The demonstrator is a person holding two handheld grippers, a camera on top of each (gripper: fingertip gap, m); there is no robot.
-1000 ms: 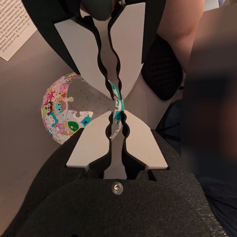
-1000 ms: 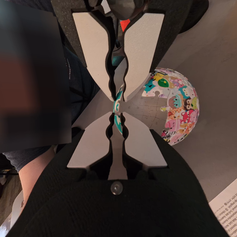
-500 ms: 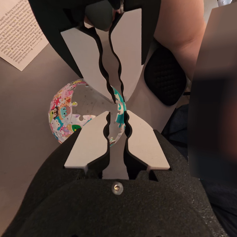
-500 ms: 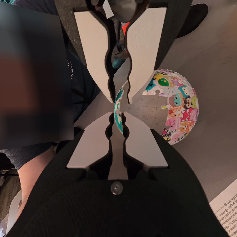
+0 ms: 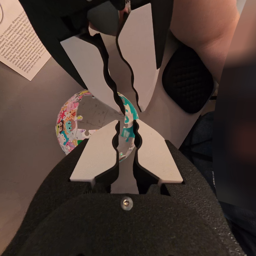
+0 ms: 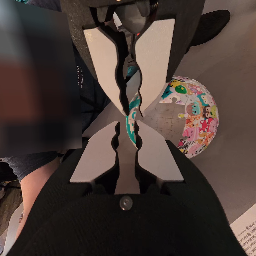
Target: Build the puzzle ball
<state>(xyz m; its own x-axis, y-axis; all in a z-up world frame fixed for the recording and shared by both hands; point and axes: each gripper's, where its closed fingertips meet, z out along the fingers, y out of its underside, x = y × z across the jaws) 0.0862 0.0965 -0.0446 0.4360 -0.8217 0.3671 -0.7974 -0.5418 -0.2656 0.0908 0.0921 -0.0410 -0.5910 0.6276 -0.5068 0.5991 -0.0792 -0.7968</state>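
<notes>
The puzzle ball (image 5: pixel 69 124) is a partly built shell printed with colourful cartoon animals, open towards me, its grey inside showing; it rests on the grey table (image 5: pixel 27 103). It also shows in the right wrist view (image 6: pixel 200 117). A teal and white piece (image 5: pixel 124 133) forms its near rim (image 6: pixel 130 131). My left gripper (image 5: pixel 126 121) straddles this rim from one side, jaws slightly apart. My right gripper (image 6: pixel 127 122) straddles the same rim from the opposite side, jaws apart, with a gap beside the shell. Each shows tip to tip in the other's view: the right (image 5: pixel 131 112), the left (image 6: pixel 134 114).
A printed paper sheet (image 5: pixel 20 41) lies on the table beyond the ball, also at the right wrist view's corner (image 6: pixel 246 232). The table edge runs close by the grippers. A black textured pad (image 5: pixel 187 85) and a person's arm (image 5: pixel 200 27) are just past it. Both grippers' tips are close together, under 4 cm apart.
Both grippers were pinched tight on the teal rim piece; their jaws have since widened, the right one most. The left wrist view has pulled back a little, and the ball sits lower in it.
</notes>
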